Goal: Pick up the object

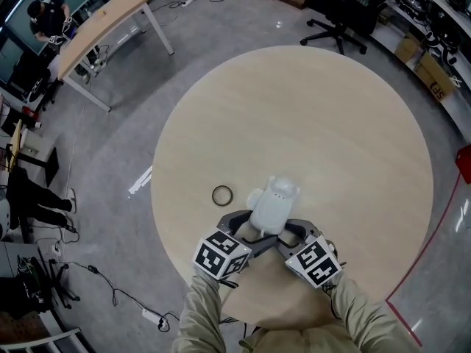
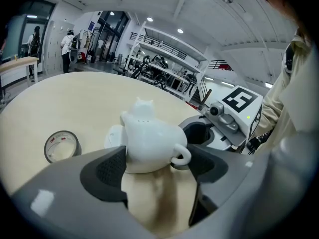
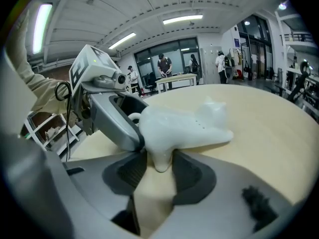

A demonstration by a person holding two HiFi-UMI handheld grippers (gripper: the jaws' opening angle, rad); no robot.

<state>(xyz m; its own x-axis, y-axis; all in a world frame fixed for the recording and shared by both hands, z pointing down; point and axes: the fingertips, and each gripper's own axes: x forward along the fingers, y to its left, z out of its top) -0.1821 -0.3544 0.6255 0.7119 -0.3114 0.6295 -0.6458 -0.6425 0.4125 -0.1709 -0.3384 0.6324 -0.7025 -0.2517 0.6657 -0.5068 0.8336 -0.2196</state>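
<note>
A white ceramic teapot stands near the front edge of the round wooden table, between both grippers. In the left gripper view its rounded body sits between the jaws of my left gripper, with its loop handle toward the right pad; the jaws stand wide and do not clamp it. In the right gripper view a narrow projection under the teapot is pinched between the pads of my right gripper. From above, the left gripper and the right gripper meet at the teapot's near side.
A roll of tape lies flat on the table just left of the teapot. On the floor beyond stand a wooden desk at upper left and an office chair at the top, with cables at lower left.
</note>
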